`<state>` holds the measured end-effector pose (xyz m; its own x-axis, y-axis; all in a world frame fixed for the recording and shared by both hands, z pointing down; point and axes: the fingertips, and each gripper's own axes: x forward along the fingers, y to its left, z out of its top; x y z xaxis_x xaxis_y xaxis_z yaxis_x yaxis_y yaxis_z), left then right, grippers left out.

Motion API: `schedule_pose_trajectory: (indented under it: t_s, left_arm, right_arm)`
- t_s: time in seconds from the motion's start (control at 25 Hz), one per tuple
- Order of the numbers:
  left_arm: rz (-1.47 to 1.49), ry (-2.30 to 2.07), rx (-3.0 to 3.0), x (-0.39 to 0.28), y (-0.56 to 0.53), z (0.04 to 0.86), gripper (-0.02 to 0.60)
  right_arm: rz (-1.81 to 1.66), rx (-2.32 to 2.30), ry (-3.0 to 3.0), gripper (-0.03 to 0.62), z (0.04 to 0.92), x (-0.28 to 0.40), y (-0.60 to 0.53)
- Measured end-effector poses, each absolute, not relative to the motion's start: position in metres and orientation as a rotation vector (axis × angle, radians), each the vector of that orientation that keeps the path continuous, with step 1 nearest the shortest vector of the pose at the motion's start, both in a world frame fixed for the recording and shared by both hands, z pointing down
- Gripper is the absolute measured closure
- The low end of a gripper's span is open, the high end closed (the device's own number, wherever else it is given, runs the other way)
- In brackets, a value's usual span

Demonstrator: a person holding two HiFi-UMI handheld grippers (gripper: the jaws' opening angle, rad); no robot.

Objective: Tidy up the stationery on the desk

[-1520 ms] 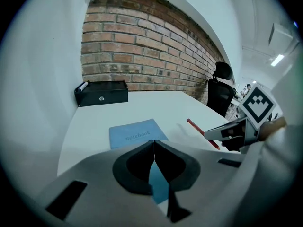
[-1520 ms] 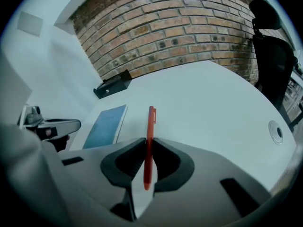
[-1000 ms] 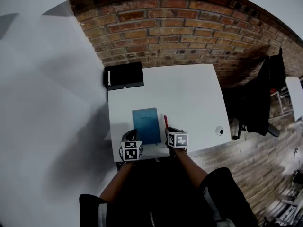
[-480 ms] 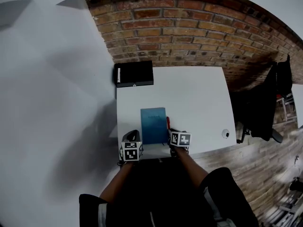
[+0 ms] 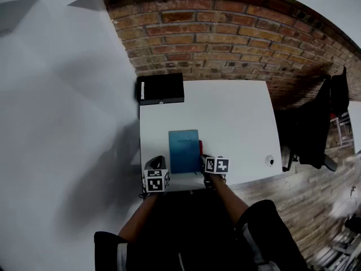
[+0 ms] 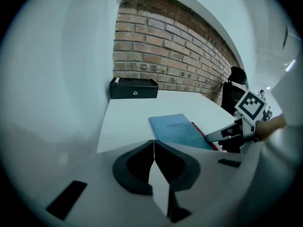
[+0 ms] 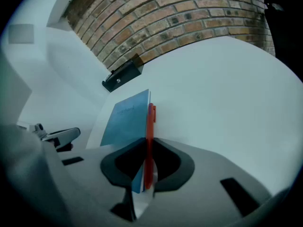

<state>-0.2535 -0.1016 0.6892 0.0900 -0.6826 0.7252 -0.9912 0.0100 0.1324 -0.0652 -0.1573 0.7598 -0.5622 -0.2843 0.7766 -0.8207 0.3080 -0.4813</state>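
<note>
A blue notebook (image 5: pixel 184 150) lies on the white desk (image 5: pixel 237 114) near its front edge. Along the notebook's right side lies a red pen (image 7: pixel 150 119), and my right gripper (image 7: pixel 146 148) is shut on the pen's near end. In the head view the red pen (image 5: pixel 201 146) pokes out ahead of the right gripper (image 5: pixel 207 161). My left gripper (image 6: pixel 154 145) is shut with nothing between its jaws. It sits at the desk's front left corner, left of the notebook (image 6: pixel 177 129).
A black box (image 5: pixel 161 88) stands at the desk's back left corner against the brick wall. A small round object (image 5: pixel 269 161) sits near the front right edge. A white wall runs along the left, and a dark chair (image 5: pixel 316 123) stands to the right.
The head view has shifted a little to the left. Both grippers, the pen and the notebook keep about the same places relative to one another.
</note>
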Motion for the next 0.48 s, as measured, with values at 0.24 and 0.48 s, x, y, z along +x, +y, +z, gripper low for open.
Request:
schedule_pose_trajectory:
  t_s: [0.24,0.48]
  left_arm:
    - [0.623,-1.643,1.740,-0.2506,-0.1041,0.6924,0.566]
    - [0.613,-1.640,1.737,-0.2511,-0.1065,0.6910,0.566]
  right_arm:
    - [1.421,0.904,-2.053,0.530,0.7585,-0.0650,-0.1577]
    - [1.521,0.865,-2.065,0.529,0.7570,-0.0650,-0.1562]
